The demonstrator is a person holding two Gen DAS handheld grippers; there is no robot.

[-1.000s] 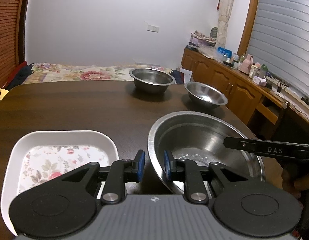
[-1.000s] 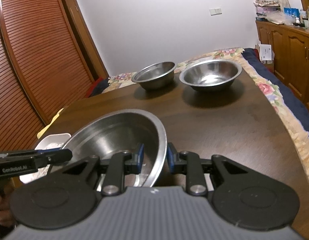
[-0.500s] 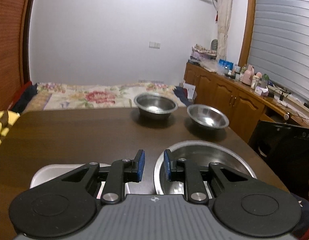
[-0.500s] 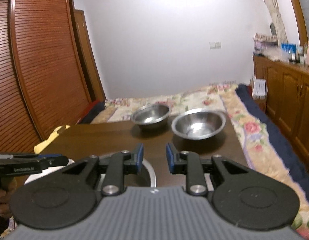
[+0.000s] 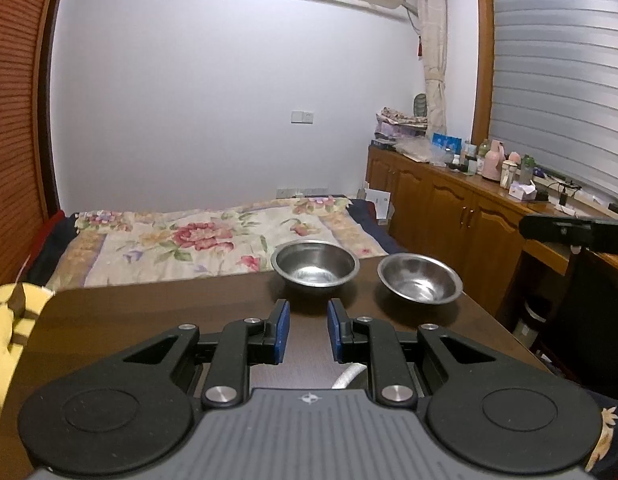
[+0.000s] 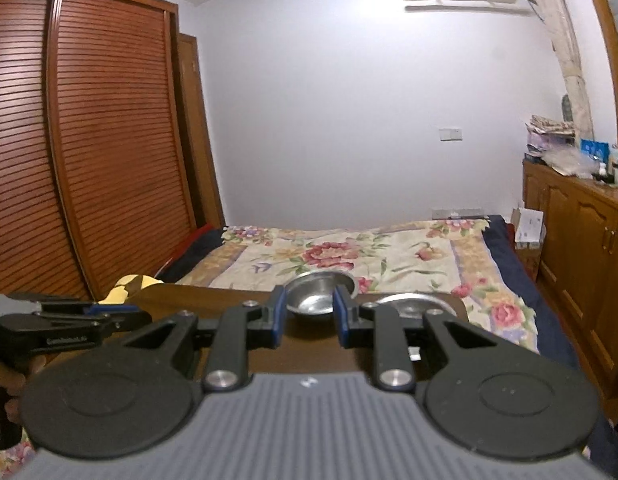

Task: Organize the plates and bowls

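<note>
A: Surface and room?
B: Dark wooden table (image 5: pixel 149 320); its far edge meets a floral bed (image 5: pixel 197 240); cabinets (image 5: pixel 469 216) on the right.
A: Bowls?
B: Two steel bowls (image 5: pixel 315 262) (image 5: pixel 419 278) side by side near that far edge.
A: Grippers?
B: Left gripper (image 5: pixel 307 332) and right gripper (image 6: pixel 309 320): jaws narrowly apart, holding nothing.

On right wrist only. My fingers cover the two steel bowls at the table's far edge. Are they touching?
Observer: No. The left wrist view shows the deep bowl and the shallow bowl standing apart, with bare table between them.
Operator: Anything in the shallow one?
Observer: It looks empty; its whole inside shows from the left.
Operator: Left gripper holding anything?
Observer: No. The left gripper has a gap between its pads and nothing in it.
</note>
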